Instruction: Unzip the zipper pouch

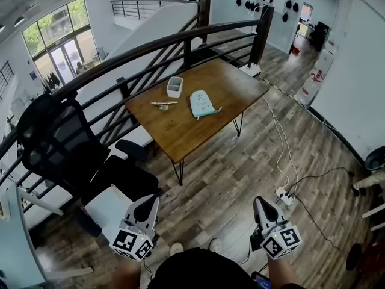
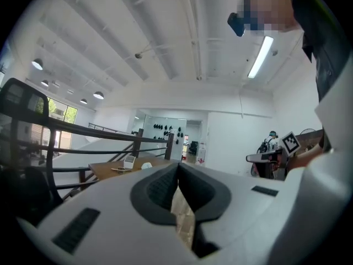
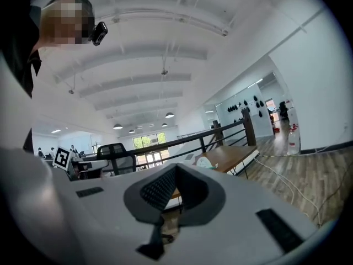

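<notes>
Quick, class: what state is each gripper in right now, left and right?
Left gripper: closed, holding nothing.
Right gripper: closed, holding nothing.

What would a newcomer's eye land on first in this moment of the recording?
The wooden table beside the dark railing stands out, with the pale zipper pouch lying near its middle and a small white container to the pouch's left. The left gripper and right gripper hang low near the person, jaws shut and empty, well short of the table. A black office chair sits at the left.
</notes>
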A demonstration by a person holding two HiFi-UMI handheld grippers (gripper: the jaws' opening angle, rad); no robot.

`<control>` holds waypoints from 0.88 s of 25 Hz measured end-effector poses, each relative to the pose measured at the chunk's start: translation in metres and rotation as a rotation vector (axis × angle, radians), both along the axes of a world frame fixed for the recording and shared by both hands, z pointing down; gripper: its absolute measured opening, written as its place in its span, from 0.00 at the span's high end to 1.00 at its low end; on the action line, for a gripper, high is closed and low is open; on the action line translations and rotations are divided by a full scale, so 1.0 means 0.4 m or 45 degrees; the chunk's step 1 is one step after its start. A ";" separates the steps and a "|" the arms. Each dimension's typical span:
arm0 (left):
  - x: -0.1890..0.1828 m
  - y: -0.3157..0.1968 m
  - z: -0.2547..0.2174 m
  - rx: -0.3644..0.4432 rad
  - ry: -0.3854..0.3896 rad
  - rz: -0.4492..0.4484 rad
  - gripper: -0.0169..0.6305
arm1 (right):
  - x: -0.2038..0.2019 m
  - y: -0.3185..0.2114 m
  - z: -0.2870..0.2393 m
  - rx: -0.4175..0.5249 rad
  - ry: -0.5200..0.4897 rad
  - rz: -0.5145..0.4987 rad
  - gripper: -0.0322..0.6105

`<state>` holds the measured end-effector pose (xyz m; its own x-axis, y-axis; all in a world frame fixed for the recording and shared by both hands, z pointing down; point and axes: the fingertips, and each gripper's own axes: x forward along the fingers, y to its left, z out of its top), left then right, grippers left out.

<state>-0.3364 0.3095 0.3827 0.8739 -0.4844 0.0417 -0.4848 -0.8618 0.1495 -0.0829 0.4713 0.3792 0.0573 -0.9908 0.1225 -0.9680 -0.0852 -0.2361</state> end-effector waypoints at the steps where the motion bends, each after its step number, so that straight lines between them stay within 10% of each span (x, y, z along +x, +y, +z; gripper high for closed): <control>1: 0.003 0.005 -0.003 0.001 0.005 0.001 0.95 | -0.001 0.002 -0.001 0.005 0.004 0.000 0.96; 11: 0.047 0.039 -0.044 0.078 0.046 -0.036 0.95 | 0.019 0.009 -0.029 0.081 0.045 -0.020 0.77; 15: 0.056 0.045 -0.066 0.087 0.075 -0.067 0.76 | 0.043 0.020 -0.047 0.136 0.039 -0.009 0.55; 22: 0.094 0.065 -0.073 0.076 0.084 -0.082 0.64 | 0.071 0.019 -0.045 0.147 0.013 -0.052 0.54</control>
<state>-0.2989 0.3354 0.3534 0.8409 -0.5393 -0.0455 -0.5301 -0.8376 0.1320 -0.0544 0.4787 0.3611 0.0169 -0.9998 0.0067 -0.9725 -0.0180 -0.2324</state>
